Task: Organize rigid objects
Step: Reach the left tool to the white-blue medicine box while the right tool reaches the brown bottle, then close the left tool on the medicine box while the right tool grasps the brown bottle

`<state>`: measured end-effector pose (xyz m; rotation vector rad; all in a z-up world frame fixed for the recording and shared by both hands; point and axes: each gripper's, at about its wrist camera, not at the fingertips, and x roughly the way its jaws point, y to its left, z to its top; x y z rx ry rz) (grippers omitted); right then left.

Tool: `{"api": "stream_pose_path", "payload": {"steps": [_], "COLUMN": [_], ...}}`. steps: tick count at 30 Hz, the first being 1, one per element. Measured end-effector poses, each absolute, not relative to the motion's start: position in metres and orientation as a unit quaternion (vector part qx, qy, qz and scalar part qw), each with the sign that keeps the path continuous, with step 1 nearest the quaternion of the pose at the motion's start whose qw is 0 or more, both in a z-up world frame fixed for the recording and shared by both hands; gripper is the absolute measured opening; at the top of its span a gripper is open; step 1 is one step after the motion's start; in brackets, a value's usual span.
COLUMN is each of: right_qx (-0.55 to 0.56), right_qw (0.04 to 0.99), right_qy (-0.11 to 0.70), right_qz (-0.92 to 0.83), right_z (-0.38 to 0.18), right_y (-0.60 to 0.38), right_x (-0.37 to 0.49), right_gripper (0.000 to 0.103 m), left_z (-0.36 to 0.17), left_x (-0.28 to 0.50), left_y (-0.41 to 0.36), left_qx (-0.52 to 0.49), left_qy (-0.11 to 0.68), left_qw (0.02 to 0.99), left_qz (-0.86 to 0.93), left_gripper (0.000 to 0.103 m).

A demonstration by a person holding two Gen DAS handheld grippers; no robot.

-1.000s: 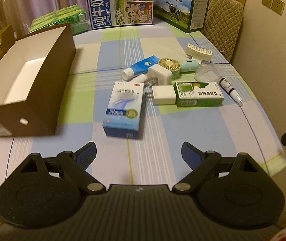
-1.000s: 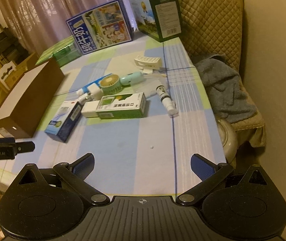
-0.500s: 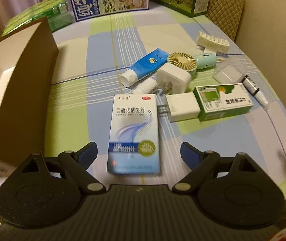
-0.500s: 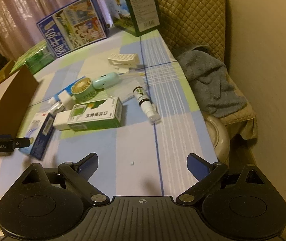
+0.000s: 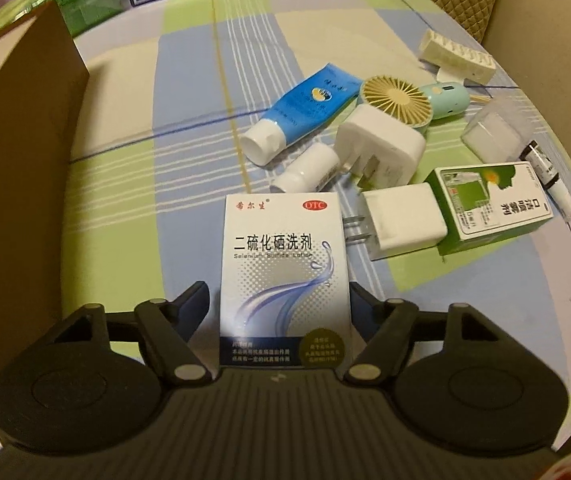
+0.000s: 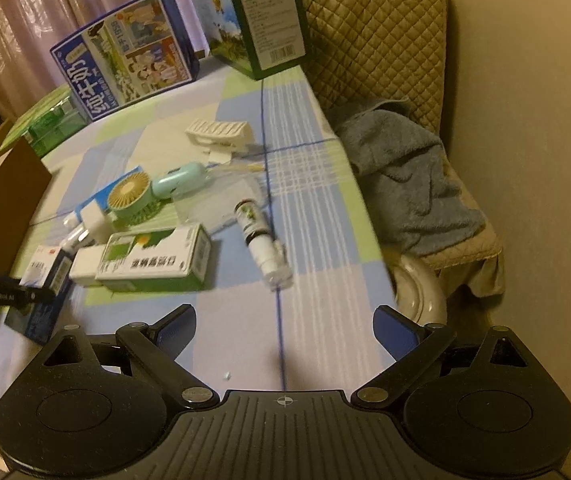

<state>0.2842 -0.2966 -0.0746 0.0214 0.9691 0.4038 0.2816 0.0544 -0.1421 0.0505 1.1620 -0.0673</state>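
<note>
Jaws of the left gripper were closing around the lotion box, a glossy white-and-blue carton lying flat at lower centre of the left view; a thin gap showed beside the left finger, while the right finger's tip was hidden behind the box edge, so contact there could not be told. Its bottom edge was cut off by the gripper body. Right gripper stood wide open with nothing between its fingers, over bare checked tablecloth at lower centre. Above the box lay smooth white chargers, a green carton, a blue tube and a round ribbed fan. A matte brown cardboard box filled the left edge, its top cut off. In the right view, motion blurred everything.
</note>
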Motion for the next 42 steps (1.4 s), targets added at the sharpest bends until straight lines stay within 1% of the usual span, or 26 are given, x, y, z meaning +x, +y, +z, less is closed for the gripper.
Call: {"api": "stream_pose_path", "payload": {"steps": [1, 2, 3, 8, 10, 15, 23, 28, 35, 37, 38, 40, 42], "right_qx": [0.01, 0.009, 0.009, -0.006, -0.012, -0.027, -0.068, -0.09, -0.131, -0.138, -0.141, -0.15, -0.15], "right_qw": [0.866, 0.867, 0.868, 0.863, 0.858, 0.847, 0.835, 0.831, 0.825, 0.824, 0.824, 0.824, 0.823], "right_qy": [0.461, 0.458, 0.457, 0.456, 0.46, 0.467, 0.472, 0.471, 0.469, 0.47, 0.469, 0.464, 0.464], "right_qz": [0.193, 0.194, 0.197, 0.218, 0.228, 0.253, 0.276, 0.282, 0.287, 0.285, 0.285, 0.288, 0.291], "right_z": [-0.074, -0.073, -0.073, -0.077, -0.082, -0.095, -0.113, -0.121, -0.132, -0.136, -0.136, -0.136, -0.136], "right_y": [-0.298, -0.298, -0.298, -0.29, -0.284, -0.268, -0.247, -0.237, -0.22, -0.218, -0.218, -0.217, -0.218], "right_x": [0.288, 0.292, 0.297, 0.316, 0.323, 0.338, 0.354, 0.359, 0.364, 0.365, 0.364, 0.363, 0.361], "right_gripper": [0.093, 0.093, 0.092, 0.082, 0.076, 0.065, 0.056, 0.047, 0.038, 0.032, 0.031, 0.022, 0.02], "left_z": [-0.144, -0.146, -0.148, -0.147, -0.145, -0.139, -0.136, -0.141, -0.142, -0.142, -0.142, -0.141, -0.141], "left_x": [0.283, 0.284, 0.285, 0.283, 0.282, 0.278, 0.274, 0.273, 0.276, 0.276, 0.276, 0.275, 0.274], "left_y": [0.055, 0.056, 0.057, 0.057, 0.06, 0.07, 0.082, 0.084, 0.085, 0.085, 0.085, 0.084, 0.083], "left_qx": [0.02, 0.016, 0.013, 0.019, 0.016, 0.014, 0.012, 0.012, 0.013, 0.013, 0.013, 0.012, 0.012], "left_qy": [0.551, 0.553, 0.555, 0.547, 0.545, 0.536, 0.531, 0.535, 0.534, 0.534, 0.534, 0.533, 0.533], "left_qw": [0.833, 0.832, 0.831, 0.836, 0.838, 0.844, 0.847, 0.844, 0.845, 0.845, 0.845, 0.846, 0.846], "left_qz": [-0.033, -0.034, -0.035, -0.032, -0.029, -0.018, 0.001, 0.012, 0.019, 0.02, 0.021, 0.022, 0.024], "left_gripper": [0.068, 0.063, 0.062, 0.061, 0.061, 0.061, 0.061, 0.061, 0.061, 0.061, 0.061, 0.061, 0.061]}}
